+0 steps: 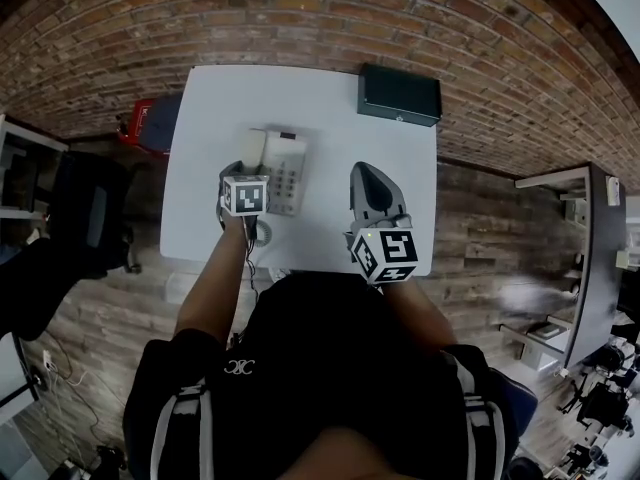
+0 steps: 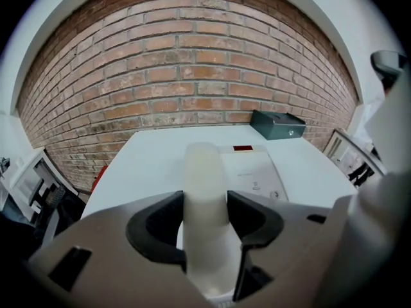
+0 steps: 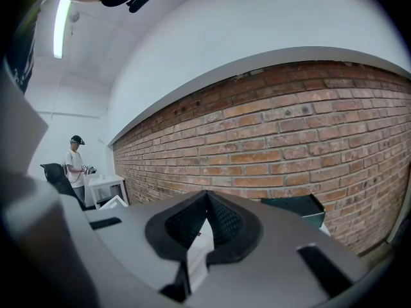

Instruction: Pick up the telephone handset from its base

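A white telephone base (image 1: 286,173) with a keypad lies on the white table (image 1: 300,98), its handset (image 1: 252,149) resting along its left side. My left gripper (image 1: 240,171) points steeply down over the handset. In the left gripper view the handset (image 2: 205,185) runs between the two dark pads of the left gripper (image 2: 205,212), which flank it closely on both sides; it still lies on the base (image 2: 253,172). My right gripper (image 1: 364,174) hovers to the right of the phone, and the right gripper (image 3: 207,196) has its tips together with nothing in them.
A dark green box (image 1: 399,94) stands at the table's far right corner, also in the left gripper view (image 2: 277,124). A brick wall lies beyond the table. A red object (image 1: 140,123) and a black chair (image 1: 90,218) are left of it. A person (image 3: 76,162) stands far off.
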Available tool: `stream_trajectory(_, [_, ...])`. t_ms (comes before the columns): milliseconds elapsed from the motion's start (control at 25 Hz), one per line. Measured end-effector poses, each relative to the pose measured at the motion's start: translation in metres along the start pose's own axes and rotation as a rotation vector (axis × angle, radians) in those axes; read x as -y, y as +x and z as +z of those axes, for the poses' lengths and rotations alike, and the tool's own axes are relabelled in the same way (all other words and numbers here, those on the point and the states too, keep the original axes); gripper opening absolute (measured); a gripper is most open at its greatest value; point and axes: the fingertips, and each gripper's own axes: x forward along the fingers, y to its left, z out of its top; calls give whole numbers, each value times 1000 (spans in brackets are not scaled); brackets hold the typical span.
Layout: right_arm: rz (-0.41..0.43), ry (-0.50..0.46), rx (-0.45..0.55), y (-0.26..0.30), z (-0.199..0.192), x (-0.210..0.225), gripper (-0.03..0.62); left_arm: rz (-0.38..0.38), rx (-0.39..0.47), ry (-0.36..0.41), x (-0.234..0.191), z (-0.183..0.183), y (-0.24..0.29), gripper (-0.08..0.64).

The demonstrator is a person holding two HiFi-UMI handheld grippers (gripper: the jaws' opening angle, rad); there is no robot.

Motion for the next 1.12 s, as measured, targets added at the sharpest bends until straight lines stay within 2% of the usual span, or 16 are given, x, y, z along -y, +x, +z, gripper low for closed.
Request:
stream_trajectory(160, [-6,1,2,0,0,1,-3,-15,20,-27,0,-1,-2,210])
stream_trajectory(320, [-3,5,4,-1,1,1,-3,-24,98,-58,-1,5,-12,209])
stream_trajectory(560, [24,12,6,2,2,-4,-2,-28,144,-108,-1,11,-32,207])
stream_trajectory(1120, [159,22,58,15,16,-41,-3,5,350,-102,-1,55,-121,206])
